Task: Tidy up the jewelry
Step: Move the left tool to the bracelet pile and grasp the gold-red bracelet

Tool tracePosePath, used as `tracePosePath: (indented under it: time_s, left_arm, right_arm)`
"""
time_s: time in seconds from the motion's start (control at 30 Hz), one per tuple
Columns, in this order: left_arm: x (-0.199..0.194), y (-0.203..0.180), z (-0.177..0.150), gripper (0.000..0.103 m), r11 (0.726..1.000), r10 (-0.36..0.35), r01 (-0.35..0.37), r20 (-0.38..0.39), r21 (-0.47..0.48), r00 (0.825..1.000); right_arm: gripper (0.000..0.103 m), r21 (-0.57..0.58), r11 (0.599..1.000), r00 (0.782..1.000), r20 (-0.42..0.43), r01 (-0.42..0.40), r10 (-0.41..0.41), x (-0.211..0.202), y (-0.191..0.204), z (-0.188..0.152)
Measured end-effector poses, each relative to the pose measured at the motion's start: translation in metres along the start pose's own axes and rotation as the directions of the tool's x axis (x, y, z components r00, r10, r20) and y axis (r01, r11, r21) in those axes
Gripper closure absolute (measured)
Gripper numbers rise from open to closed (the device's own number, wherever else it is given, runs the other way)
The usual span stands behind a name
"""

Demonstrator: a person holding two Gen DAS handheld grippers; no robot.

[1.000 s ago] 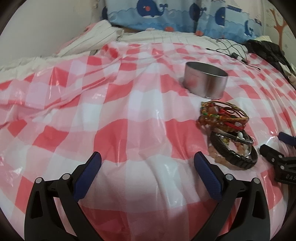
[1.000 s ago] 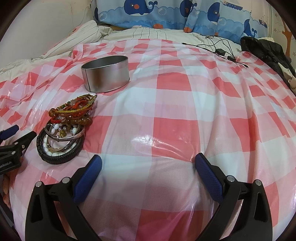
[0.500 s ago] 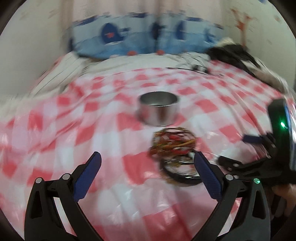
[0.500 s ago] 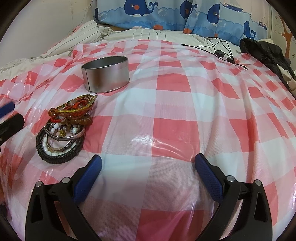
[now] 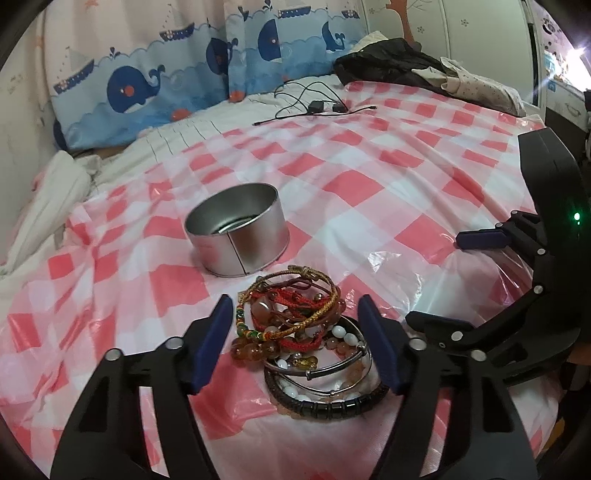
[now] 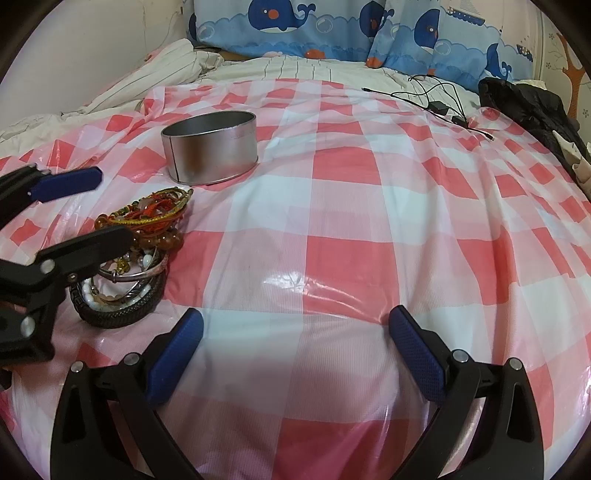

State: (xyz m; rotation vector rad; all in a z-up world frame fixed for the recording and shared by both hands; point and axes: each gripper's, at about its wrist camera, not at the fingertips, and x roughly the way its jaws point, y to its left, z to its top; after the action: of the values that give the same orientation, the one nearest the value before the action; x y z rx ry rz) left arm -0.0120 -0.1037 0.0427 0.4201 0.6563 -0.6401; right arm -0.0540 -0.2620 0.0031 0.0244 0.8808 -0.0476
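The bed (image 6: 236, 70) carries a glossy red-and-white checked plastic sheet (image 6: 347, 206) spread over its striped white bedding; an open round metal tin (image 6: 208, 147) stands upright on the sheet; a pile of bracelets (image 6: 136, 254) lies just at its 7 o'clock in the right wrist view; black cables (image 6: 439, 99) trail at 1 o'clock; dark clothing (image 6: 532, 107) is heaped at 2 o'clock; whale-print pillows (image 6: 332, 26) line the far edge.

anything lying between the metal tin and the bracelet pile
No. In the left wrist view only bare checkered cloth separates the metal tin from the bracelet pile; the right wrist view shows the same.
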Motion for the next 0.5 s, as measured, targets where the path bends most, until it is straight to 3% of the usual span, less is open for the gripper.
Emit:
tracePosePath:
  time_s: [0.07,0.13,0.23,0.4,0.5]
  left_arm:
    - [0.003,0.001,-0.001,0.052,1.000,-0.021,0.021,-0.021,0.005,1.000]
    - [0.007,0.001,-0.002,0.072,1.000,-0.024,0.025,-0.051,0.014,0.998]
    - [0.011,0.001,-0.001,0.091,0.999,-0.040,0.042,-0.082,0.018,0.996]
    - [0.000,0.017,0.001,0.099,0.991,-0.118,0.113,-0.073,-0.067,0.990]
    - [-0.004,0.022,0.001,0.099,0.991,-0.121,0.115,-0.075,-0.074,0.990]
  right_arm:
    - [0.007,-0.001,1.000,1.000,0.000,0.001,-0.001,0.000,0.000,0.000]
    - [0.007,-0.001,1.000,1.000,0.000,0.001,-0.001,0.000,0.000,0.000]
    - [0.007,-0.001,1.000,1.000,0.000,0.000,0.000,0.000,0.000,0.000]
    - [0.007,-0.001,1.000,1.000,0.000,0.001,-0.001,0.000,0.000,0.000]
    - [0.007,-0.001,1.000,1.000,0.000,0.001,-0.001,0.000,-0.001,0.000]
